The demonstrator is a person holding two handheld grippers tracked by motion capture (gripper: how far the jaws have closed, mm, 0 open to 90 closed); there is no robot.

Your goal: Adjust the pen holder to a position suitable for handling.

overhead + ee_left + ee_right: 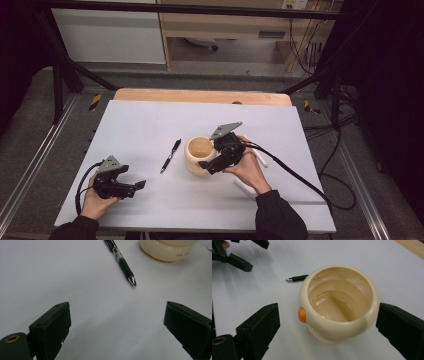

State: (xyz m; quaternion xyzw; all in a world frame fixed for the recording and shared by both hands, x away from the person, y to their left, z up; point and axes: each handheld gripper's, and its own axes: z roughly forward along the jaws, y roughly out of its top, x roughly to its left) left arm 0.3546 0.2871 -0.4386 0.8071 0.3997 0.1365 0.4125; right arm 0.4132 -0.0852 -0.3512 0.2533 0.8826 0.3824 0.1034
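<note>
A cream round cup (199,155) stands upright and empty at the middle of the white table sheet (150,125). In the right gripper view the cup (339,302) has an orange spot on its side. My right gripper (212,156) is open, its jaws on either side of the cup (328,325), and the left jaw stands clear of the wall. A black pen (170,155) lies just left of the cup. My left gripper (132,176) rests open at the near left, with nothing between its jaws (117,322). Ahead of it lie the pen (121,261) and the cup's base (165,250).
Two white stick-like things (260,159) lie on the sheet beside and under the right hand. A bare wooden strip (200,95) runs along the table's far edge. The right gripper's cable (300,180) trails off to the right. Metal frame legs stand around the table.
</note>
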